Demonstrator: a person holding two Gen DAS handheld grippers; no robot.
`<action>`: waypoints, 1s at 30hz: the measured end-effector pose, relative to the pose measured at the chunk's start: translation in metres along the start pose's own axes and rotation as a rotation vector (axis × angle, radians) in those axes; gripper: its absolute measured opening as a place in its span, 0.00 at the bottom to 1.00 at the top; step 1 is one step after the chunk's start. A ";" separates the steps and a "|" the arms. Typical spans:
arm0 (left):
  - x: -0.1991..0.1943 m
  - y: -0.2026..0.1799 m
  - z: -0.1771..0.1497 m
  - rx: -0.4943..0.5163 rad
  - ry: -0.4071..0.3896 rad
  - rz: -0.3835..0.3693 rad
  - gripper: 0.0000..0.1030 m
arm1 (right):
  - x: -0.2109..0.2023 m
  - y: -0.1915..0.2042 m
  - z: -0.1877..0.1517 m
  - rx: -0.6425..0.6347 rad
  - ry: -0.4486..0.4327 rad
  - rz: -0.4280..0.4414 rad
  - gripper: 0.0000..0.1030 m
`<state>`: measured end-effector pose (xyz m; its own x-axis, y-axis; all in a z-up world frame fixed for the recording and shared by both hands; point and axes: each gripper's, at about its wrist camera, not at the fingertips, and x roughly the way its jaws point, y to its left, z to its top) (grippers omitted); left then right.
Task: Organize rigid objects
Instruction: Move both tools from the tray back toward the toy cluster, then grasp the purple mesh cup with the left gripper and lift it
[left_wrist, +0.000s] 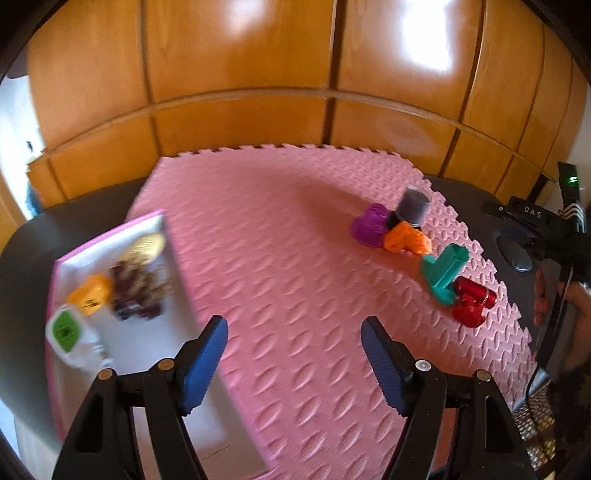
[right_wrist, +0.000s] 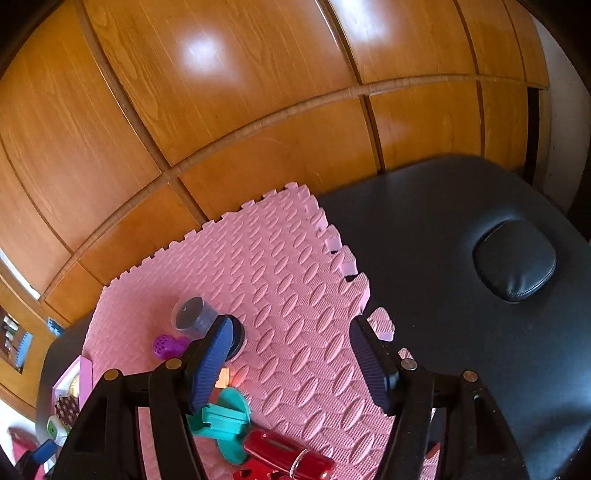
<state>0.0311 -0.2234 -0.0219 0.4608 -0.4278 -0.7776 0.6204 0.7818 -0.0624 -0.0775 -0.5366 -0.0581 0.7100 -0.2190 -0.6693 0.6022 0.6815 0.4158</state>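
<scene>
My left gripper (left_wrist: 295, 332) stands open over the pink foam mat (left_wrist: 280, 236), with nothing between its blue pads. Far right on the mat lies a cluster: a purple piece (left_wrist: 369, 225), a dark grey cylinder (left_wrist: 413, 206), an orange piece (left_wrist: 406, 240), a teal piece (left_wrist: 445, 273) and a red piece (left_wrist: 472, 301). My right gripper (right_wrist: 290, 339) is open too, empty, above bare mat (right_wrist: 295, 280). Its left finger hides part of the grey cylinder (right_wrist: 192, 314). The purple piece (right_wrist: 168, 345), teal piece (right_wrist: 225, 417) and red piece (right_wrist: 288, 461) lie left of and below it.
A pink-rimmed white tray (left_wrist: 147, 218) at the mat's left holds a yellow, a brown, an orange and a green-and-white item, all blurred. The mat lies on a black padded table (right_wrist: 461, 229) with a round cushion (right_wrist: 515, 266). Wooden panels (left_wrist: 240, 55) stand behind. A hand (left_wrist: 576, 306) shows at the right.
</scene>
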 end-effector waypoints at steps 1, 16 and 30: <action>0.004 -0.004 0.003 0.003 0.003 -0.006 0.73 | 0.000 0.001 -0.001 0.000 0.003 0.005 0.65; 0.096 -0.064 0.077 0.019 0.038 -0.086 0.63 | 0.009 0.001 0.000 0.025 0.057 0.033 0.65; 0.172 -0.072 0.109 -0.022 0.120 -0.107 0.33 | 0.023 0.005 -0.003 0.019 0.117 0.043 0.65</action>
<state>0.1348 -0.4028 -0.0831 0.3130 -0.4530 -0.8347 0.6472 0.7450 -0.1616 -0.0588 -0.5359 -0.0734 0.6886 -0.1054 -0.7175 0.5793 0.6751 0.4567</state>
